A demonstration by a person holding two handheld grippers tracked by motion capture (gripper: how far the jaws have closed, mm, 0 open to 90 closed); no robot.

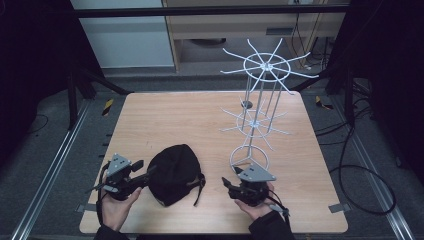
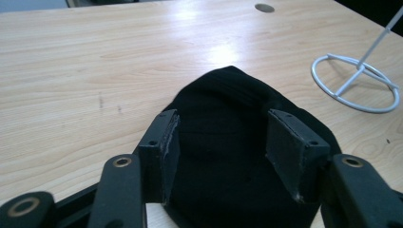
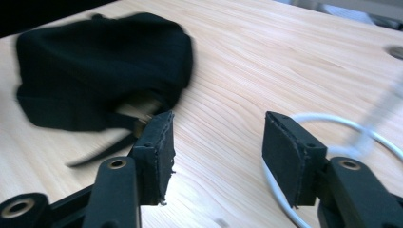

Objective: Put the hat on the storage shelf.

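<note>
A black cap (image 1: 175, 172) lies crumpled on the wooden table (image 1: 175, 115), near its front edge. My left gripper (image 1: 145, 170) reaches the cap's left side. In the left gripper view the cap (image 2: 228, 118) lies between and under the spread jaws of the left gripper (image 2: 221, 137), and the pads do not press on it. My right gripper (image 1: 226, 182) sits to the right of the cap, apart from it, pointing left. In the right gripper view the right gripper (image 3: 216, 142) stands open over bare wood, with the cap (image 3: 100, 66) and its strap farther off.
A tall white wire rack (image 1: 262, 100) with two tiers of spokes stands at the right of the table. Its base ring (image 1: 248, 157) lies just behind my right gripper, and the ring (image 3: 332, 128) passes close by the right jaw. A small round hole (image 2: 264, 7) marks the far tabletop.
</note>
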